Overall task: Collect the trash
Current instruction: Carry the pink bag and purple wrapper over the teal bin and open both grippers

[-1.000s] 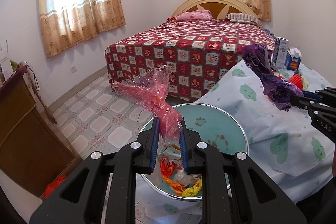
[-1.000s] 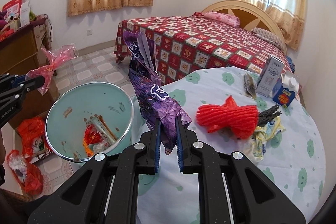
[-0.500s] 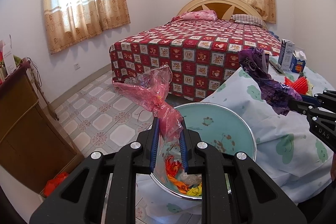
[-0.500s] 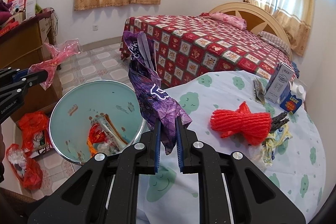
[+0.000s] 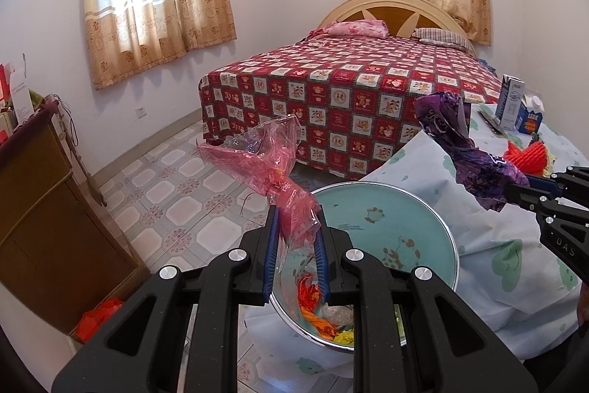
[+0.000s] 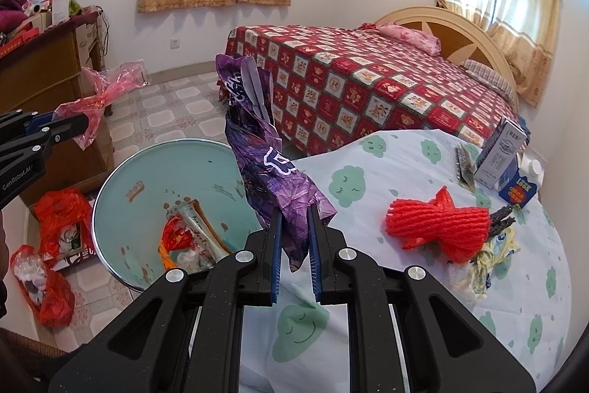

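Trash sits in both grippers, and the landmark for everything is the teal bin, a round metal-rimmed can standing on the floor against the table's edge. Above the bin's near rim, the left gripper has its blue-padded fingers drawn narrow on the lower tail of a pink plastic wrapper; the wrapper's loose upper part fans up and away from the bin toward the tiled floor. Beside the bin's table-side rim, the right gripper has its fingers pinched narrow on the bottom of a purple wrapper, which stands upright, crumpled, its top leaning over the bin's opening. Inside the bin lie a red-orange wrapper, a long printed packet and some clear and yellow scraps.

On the side of the bin away from the left gripper, the table is draped in a pale cloth with green cloud faces, the cloth hanging down past the bin's rim. Well apart from the bin on that cloth lie a red foam net, touching a tangle of dark sticks and yellowish wrappers; farther still stand a tall blue-white carton and a smaller blue carton just beside it. Beyond the bin is open tiled floor up to the red checked bed. On the bin's opposite side from the table stands a wooden cabinet, with red bags on the floor near its foot.
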{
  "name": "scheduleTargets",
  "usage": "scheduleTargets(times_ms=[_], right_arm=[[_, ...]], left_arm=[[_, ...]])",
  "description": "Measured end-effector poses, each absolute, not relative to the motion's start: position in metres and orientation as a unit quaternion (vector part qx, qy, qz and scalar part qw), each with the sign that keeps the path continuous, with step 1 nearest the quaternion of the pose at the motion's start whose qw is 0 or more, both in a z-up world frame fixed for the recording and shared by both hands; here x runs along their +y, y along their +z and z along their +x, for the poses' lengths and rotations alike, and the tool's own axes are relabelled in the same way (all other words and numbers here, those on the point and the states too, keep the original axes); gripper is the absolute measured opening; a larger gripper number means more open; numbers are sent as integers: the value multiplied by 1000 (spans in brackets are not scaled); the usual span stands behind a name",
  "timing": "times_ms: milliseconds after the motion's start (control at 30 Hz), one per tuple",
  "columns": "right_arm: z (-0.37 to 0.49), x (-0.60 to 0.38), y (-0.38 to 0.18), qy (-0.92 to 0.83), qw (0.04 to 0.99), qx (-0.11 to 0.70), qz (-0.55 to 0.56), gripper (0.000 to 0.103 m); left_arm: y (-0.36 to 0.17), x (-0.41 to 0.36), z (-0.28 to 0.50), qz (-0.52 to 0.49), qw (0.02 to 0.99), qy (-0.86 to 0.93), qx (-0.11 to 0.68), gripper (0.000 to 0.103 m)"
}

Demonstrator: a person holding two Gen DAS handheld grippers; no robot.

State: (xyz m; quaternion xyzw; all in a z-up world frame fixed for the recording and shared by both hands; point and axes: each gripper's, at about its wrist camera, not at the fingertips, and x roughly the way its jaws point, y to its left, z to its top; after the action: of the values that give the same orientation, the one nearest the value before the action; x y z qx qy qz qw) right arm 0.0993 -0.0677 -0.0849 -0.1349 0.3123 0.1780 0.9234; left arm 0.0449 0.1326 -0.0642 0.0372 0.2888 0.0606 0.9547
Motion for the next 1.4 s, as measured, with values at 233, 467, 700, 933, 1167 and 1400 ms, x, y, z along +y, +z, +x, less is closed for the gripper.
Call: scheduleTargets(times_ms=[233, 467, 700, 933, 1167, 1400], right_arm=[[101, -61, -86, 183, 922, 313, -140, 14], [101, -54, -86, 189, 920, 311, -144, 14], [101, -53, -87, 191, 919, 312, -145, 14], [100, -49, -87, 194, 918, 313, -146, 14], [100, -44, -92, 205, 914, 317, -149, 15], [100, -44, -96, 208, 913, 320, -143, 27]], left_arm=[[-62, 133, 44, 39, 956, 66, 284, 18], [-62, 136, 43, 35, 956, 67, 284, 18], [-63, 139, 43, 33, 956, 65, 284, 19], [-64, 138, 43, 32, 956, 61, 285, 19], [-68, 131, 44, 36, 955, 43, 291, 23], [-69, 124, 42, 42, 956, 32, 289, 35]])
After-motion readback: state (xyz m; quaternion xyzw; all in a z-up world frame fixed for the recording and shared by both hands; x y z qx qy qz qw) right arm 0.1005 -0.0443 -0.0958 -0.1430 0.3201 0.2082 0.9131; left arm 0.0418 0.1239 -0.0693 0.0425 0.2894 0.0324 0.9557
